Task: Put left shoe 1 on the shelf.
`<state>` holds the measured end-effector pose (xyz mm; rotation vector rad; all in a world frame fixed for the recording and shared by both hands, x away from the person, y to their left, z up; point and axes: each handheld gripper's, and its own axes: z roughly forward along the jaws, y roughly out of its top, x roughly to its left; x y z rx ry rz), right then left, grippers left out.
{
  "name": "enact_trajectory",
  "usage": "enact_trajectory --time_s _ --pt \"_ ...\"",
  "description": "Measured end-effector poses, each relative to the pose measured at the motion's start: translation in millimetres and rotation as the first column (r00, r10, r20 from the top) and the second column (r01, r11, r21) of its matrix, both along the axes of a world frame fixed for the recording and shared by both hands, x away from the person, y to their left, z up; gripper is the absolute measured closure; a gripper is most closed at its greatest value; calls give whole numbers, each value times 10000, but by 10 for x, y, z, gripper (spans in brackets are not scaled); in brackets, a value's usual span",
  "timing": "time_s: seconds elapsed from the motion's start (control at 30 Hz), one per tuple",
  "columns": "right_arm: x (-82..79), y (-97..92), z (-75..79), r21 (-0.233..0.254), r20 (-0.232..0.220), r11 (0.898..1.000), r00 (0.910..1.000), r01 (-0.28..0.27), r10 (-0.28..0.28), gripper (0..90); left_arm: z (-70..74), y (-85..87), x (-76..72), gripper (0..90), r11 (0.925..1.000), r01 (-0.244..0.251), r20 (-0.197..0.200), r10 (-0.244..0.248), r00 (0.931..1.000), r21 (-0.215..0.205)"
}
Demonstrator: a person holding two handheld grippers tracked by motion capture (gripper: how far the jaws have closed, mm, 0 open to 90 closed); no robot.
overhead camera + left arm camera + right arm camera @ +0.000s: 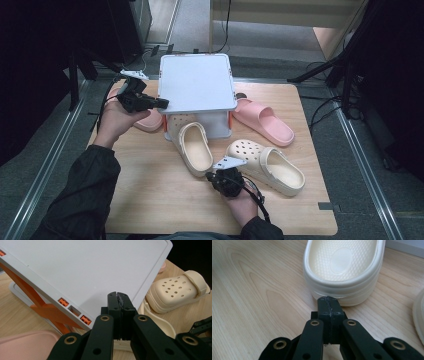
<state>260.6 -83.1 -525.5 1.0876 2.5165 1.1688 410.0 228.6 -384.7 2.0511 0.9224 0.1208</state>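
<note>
Cream clog (pixel 343 270), dimpled insole, on wood

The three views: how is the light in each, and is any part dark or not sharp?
High view: the wooden table is evenly lit, the room around it almost black, and the picture is soft. Left gripper view: the white stand is bright, the top right corner black. Right gripper view: the cream clog has a soft sheen, and the right tool is dark against the wood.
</note>
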Motion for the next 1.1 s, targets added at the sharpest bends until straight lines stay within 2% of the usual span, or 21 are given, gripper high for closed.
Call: enact_trajectory --time_s 0.1,0.3,0.4,0.5,0.67,0.8,0.83,1.1 --pt "15 70 13 63 -83 10000 10000 -18 18 900 1 0 -1 896 10000 -4 -26 4 10000 -9" --pt "37 260 57 279 89 9992 9995 -301 299 900 3 -3 -1 896 10000 55 -55 -55 10000 5" --pt "69 319 75 208 163 9992 9993 -328 324 900 2 -3 -2 896 10000 64 -56 -64 10000 5" --pt "143 365 128 353 264 9990 9993 -289 279 900 2 -2 -2 896 10000 44 -72 -44 10000 -17" --pt "303 448 194 155 291 9993 9990 -340 335 900 2 -5 -1 896 10000 67 -71 -67 10000 -14" --pt "458 525 155 119 120 9997 9997 -203 201 900 2 -1 -1 896 10000 51 -131 -52 9999 -59" --pt "504 543 148 302 102 9994 9998 -176 173 900 0 -2 1 896 9999 69 -151 -70 9999 -87" --pt "761 701 146 175 336 9997 9993 141 -147 900 -4 -13 2 896 9997 164 -172 -167 9997 -153"
